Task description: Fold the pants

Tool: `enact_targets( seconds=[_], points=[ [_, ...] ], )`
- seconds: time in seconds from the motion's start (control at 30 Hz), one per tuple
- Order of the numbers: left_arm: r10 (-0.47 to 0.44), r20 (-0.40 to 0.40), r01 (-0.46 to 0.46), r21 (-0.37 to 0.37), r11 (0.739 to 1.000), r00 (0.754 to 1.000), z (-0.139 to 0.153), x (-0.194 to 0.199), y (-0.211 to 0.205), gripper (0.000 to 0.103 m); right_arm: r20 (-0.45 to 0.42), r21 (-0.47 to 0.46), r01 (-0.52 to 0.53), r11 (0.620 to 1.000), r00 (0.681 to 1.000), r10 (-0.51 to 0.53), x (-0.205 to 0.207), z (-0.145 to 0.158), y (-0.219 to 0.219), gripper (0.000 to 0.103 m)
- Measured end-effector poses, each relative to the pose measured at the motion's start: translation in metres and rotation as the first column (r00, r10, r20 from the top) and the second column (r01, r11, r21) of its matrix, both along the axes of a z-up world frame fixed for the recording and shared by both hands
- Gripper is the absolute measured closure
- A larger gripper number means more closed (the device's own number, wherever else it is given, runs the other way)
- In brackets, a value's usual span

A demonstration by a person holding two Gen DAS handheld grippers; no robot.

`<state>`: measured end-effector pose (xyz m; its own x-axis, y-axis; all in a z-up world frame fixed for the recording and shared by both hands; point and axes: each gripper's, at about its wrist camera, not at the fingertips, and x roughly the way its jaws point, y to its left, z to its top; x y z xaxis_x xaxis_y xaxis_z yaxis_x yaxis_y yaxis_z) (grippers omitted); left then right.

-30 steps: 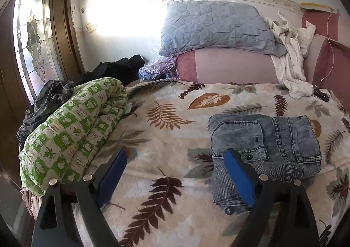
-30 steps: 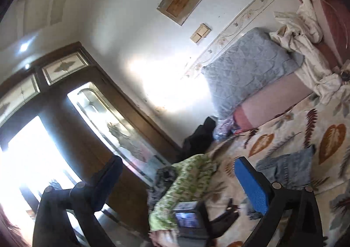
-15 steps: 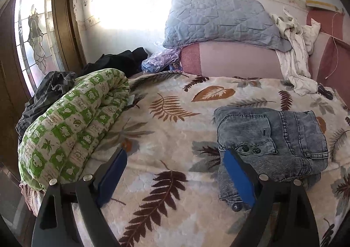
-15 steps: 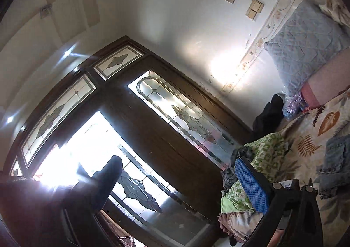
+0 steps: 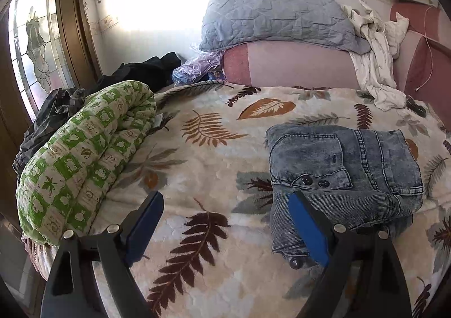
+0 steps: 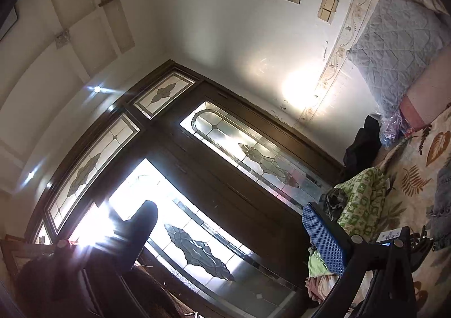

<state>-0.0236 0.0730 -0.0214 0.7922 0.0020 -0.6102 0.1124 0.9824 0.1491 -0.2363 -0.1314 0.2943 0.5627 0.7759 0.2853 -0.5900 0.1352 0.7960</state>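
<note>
The folded grey-blue denim pants (image 5: 344, 174) lie in a compact bundle on the leaf-patterned blanket (image 5: 208, 177) of the bed, right of centre in the left wrist view. My left gripper (image 5: 225, 208) is open and empty, hovering just in front of the pants' near left corner; its right blue pad (image 5: 307, 227) overlaps the bundle's edge. My right gripper (image 6: 228, 222) is open and empty, tilted up and away toward the stained-glass door (image 6: 248, 160). Only a sliver of the pants (image 6: 442, 205) shows at the right edge of the right wrist view.
A rolled green-and-white quilt (image 5: 81, 154) lies along the bed's left side, with dark clothes (image 5: 141, 75) behind it. A grey quilted pillow (image 5: 276, 13) and white garment (image 5: 375, 55) rest on the pink headboard (image 5: 298, 64). The wooden door frame (image 5: 70, 22) stands left.
My left gripper drew back slightly from the pants and stayed open. My right gripper swung up and left, away from the bed toward the door and ceiling.
</note>
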Motion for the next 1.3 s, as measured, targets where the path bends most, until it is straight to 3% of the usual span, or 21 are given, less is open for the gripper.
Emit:
enact_targets(
  seconds=[0.13, 0.27, 0.43, 0.5, 0.6, 0.73, 0.83, 0.97, 1.03, 1.13, 1.3],
  points=[
    [-0.004, -0.010, 0.004, 0.006, 1.000, 1.000, -0.002, 0.000, -0.003, 0.013, -0.031, 0.070, -0.013, 0.997, 0.999, 0.015, 0.003, 0.000, -0.005, 0.000],
    [-0.002, -0.011, 0.002, 0.003, 1.000, 1.000, -0.003, 0.000, -0.001, 0.013, 0.051, 0.083, 0.027, 0.996, 0.998, -0.031, -0.008, 0.015, -0.017, 0.000],
    [0.000, -0.015, 0.000, -0.001, 1.000, 1.000, -0.004, 0.002, 0.001, 0.013, 0.036, 0.071, -0.050, 0.996, 0.998, 0.047, -0.009, 0.005, -0.014, 0.000],
    [0.004, -0.010, -0.004, 0.002, 1.000, 1.000, -0.004, 0.002, 0.002, 0.012, 0.040, 0.015, -0.024, 1.000, 0.999, 0.023, -0.008, 0.001, -0.013, 0.000],
    [-0.001, -0.016, 0.000, -0.012, 1.000, 1.000, -0.003, 0.002, 0.003, 0.013, -0.010, -0.151, 0.123, 0.981, 0.992, -0.126, 0.007, -0.019, -0.017, 0.000],
    [0.009, 0.003, -0.009, 0.005, 1.000, 1.000, 0.001, -0.002, 0.000, 0.013, -0.146, -0.474, 0.232, 0.849, 0.930, -0.336, 0.050, -0.078, -0.023, 0.000],
    [-0.012, 0.012, 0.012, 0.002, 1.000, 1.000, 0.007, -0.005, -0.003, 0.012, -0.120, -0.701, 0.311, 0.642, 0.836, -0.536, 0.073, -0.141, -0.031, 0.000],
    [-0.008, 0.020, 0.008, -0.009, 1.000, 1.000, 0.015, -0.007, -0.003, 0.013, 0.051, -0.883, 0.352, 0.311, 0.730, -0.682, 0.100, -0.209, -0.041, 0.000],
    [-0.008, 0.025, 0.009, -0.015, 1.000, 1.000, 0.018, -0.009, -0.003, 0.012, 0.104, -0.916, 0.338, 0.213, 0.717, -0.689, 0.110, -0.236, -0.051, 0.000],
    [-0.001, 0.026, 0.001, -0.021, 1.000, 1.000, 0.020, -0.010, -0.004, 0.012, 0.128, -0.929, 0.332, 0.163, 0.702, -0.701, 0.119, -0.257, -0.064, 0.000],
    [0.002, 0.021, -0.001, -0.035, 0.999, 1.000, 0.021, -0.010, -0.006, 0.012, 0.139, -0.928, 0.333, 0.166, 0.724, -0.675, 0.131, -0.268, -0.065, 0.000]
  ],
)
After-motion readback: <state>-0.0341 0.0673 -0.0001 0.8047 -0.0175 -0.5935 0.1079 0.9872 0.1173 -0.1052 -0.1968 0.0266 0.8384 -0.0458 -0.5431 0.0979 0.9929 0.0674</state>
